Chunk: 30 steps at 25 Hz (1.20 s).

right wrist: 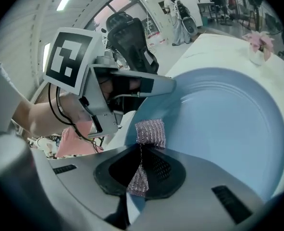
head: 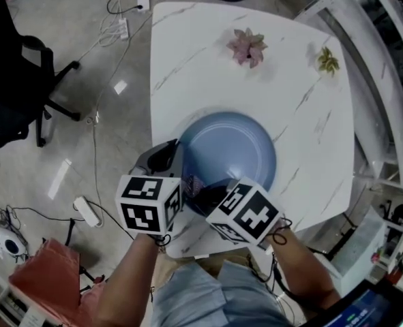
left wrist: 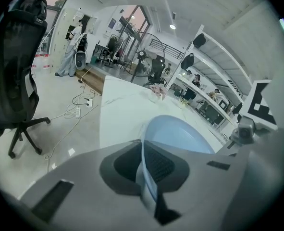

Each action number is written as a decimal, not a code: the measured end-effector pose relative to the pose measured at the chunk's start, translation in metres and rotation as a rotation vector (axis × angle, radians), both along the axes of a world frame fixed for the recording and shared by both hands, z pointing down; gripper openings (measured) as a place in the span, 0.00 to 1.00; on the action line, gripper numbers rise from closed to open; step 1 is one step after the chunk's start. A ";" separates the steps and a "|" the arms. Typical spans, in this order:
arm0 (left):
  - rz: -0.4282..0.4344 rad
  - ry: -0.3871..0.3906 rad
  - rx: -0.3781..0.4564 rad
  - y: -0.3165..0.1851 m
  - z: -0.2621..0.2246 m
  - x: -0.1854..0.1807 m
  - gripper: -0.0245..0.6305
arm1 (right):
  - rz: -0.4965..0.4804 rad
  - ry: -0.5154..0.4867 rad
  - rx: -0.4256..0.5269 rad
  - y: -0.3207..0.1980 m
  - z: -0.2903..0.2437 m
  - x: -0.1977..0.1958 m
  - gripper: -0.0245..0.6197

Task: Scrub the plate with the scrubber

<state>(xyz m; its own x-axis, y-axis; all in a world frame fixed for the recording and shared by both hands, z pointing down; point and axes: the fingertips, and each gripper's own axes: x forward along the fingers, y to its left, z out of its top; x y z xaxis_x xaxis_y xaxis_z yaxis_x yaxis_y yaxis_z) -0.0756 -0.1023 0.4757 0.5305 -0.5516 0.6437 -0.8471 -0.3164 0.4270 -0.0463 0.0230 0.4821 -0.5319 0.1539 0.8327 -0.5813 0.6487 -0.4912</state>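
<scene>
Left jaws: nearly closed, clamped on the rim of the plate [left wrist: 180, 134]; the thin blue edge runs straight between the pads.
Left gripper [left wrist: 145, 152]: takes the plate at its left rim, as the head view shows; marker cube toward the person.
Right jaws: narrow, pinching the scrubber [right wrist: 150, 133]; the mesh is squeezed thin between the pads and fans out past the tips.
Right gripper [right wrist: 142, 160]: angled down over the plate's near-left part, just beside the left gripper.
Scrubber: pinkish-grey mesh; its free end lies against the plate's inner face, close to the rim and near the left jaws.
Plate: blue, round, inner face up; at the near edge of the table [head: 187, 46], a little left of middle. Cannot tell whether it rests flat or is tipped up.
Arms: both forearms come in from the near edge, one behind each cube.
Table: white with grey veining.
Far edge: pink flower [head: 247, 48] about mid-width, well apart from the plate.
Far right corner: small yellowish plant [head: 328, 61].
Floor, left of table: black office chair [head: 17, 80], white power strip [head: 87, 212], loose cables.
</scene>
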 end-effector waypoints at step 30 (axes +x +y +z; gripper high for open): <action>0.032 -0.018 -0.013 0.005 0.001 0.002 0.06 | 0.301 0.124 -0.002 -0.060 0.001 0.135 0.10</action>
<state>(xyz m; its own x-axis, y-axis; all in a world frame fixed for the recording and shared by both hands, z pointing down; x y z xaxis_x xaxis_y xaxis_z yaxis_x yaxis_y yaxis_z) -0.0735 -0.0975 0.4764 0.5358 -0.5258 0.6606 -0.8443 -0.3381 0.4157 0.0886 -0.0369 0.4828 -0.4483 0.0069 0.8939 -0.8023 0.4378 -0.4057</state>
